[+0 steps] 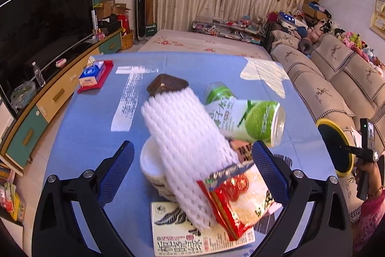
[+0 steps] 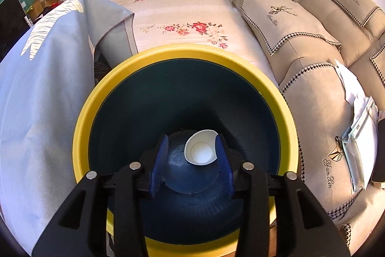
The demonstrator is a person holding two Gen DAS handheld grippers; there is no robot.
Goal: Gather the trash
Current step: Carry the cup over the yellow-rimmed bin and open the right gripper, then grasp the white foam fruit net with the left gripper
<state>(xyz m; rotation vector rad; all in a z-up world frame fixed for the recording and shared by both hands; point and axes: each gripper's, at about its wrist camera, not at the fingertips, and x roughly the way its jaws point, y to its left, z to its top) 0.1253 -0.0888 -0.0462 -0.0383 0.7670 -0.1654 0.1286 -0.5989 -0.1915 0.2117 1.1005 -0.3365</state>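
My left gripper (image 1: 192, 165) hangs open over a blue-clothed table (image 1: 91, 127). Between its wide-apart pads lies a heap: a white foam net sleeve (image 1: 182, 136), a red snack packet (image 1: 238, 199), a stack of white paper cups (image 1: 150, 165) and a green drink can (image 1: 250, 119) on its side. A printed booklet (image 1: 178, 237) lies under them, and a dark brown tray (image 1: 167, 84) sits beyond. My right gripper (image 2: 192, 155) points down into a yellow-rimmed bin (image 2: 182, 52), its jaws open. A white paper cup (image 2: 201, 148) lies at the bin's bottom, next to the right pad.
A tissue box (image 1: 92, 75) on a red tray sits at the table's far left. The bin (image 1: 334, 146) stands off the table's right edge, beside a beige sofa (image 2: 300, 23). A floral bedsheet (image 2: 182, 13) lies beyond. A TV cabinet (image 1: 48, 102) runs along the left.
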